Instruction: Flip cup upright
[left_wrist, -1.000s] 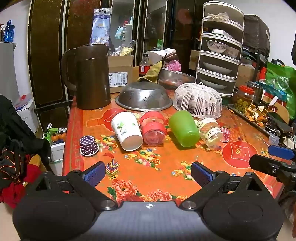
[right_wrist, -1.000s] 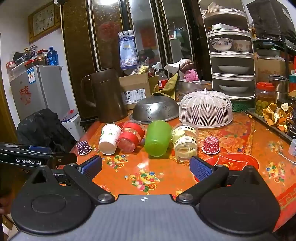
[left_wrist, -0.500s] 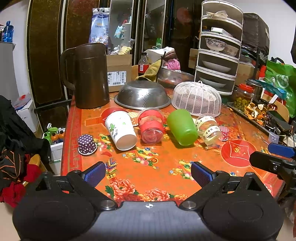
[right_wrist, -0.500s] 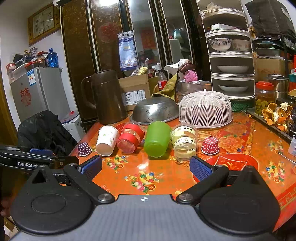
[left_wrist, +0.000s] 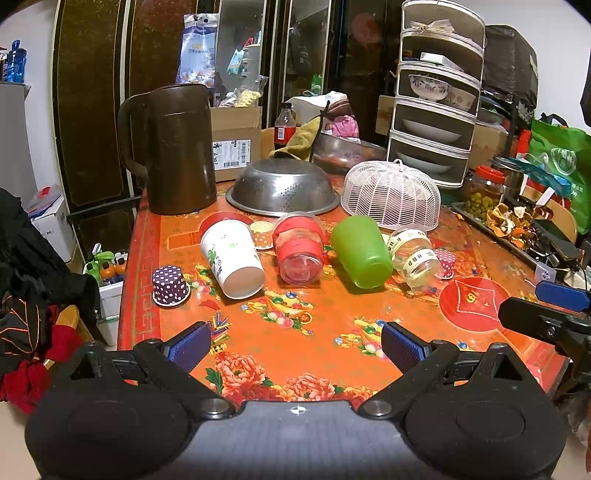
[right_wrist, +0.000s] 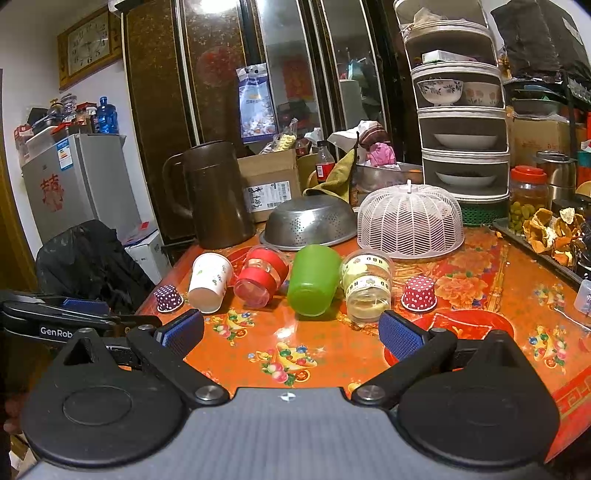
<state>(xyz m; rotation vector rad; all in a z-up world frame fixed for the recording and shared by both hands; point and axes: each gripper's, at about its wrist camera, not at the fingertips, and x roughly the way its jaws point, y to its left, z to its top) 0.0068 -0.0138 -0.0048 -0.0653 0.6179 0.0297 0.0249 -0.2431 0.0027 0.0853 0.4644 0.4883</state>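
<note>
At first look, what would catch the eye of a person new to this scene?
A row of four cups lying on their sides across the orange table: white paper cup, red cup, green cup, clear cup. Behind them stand a tall brown pitcher and an overturned steel colander.

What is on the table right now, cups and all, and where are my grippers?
white paper cup: 1, on its side, row's left end
red-banded clear cup: 1, on its side
green plastic cup: 1, on its side
clear labelled jar: 1, on its side, row's right end
purple dotted paper liner: 1, inverted, left
red dotted paper liner: 1, inverted, right
steel colander: 1, inverted, behind
white mesh food cover: 1, behind
brown jug: 1, upright
left gripper: open, empty
right gripper: open, empty
</note>
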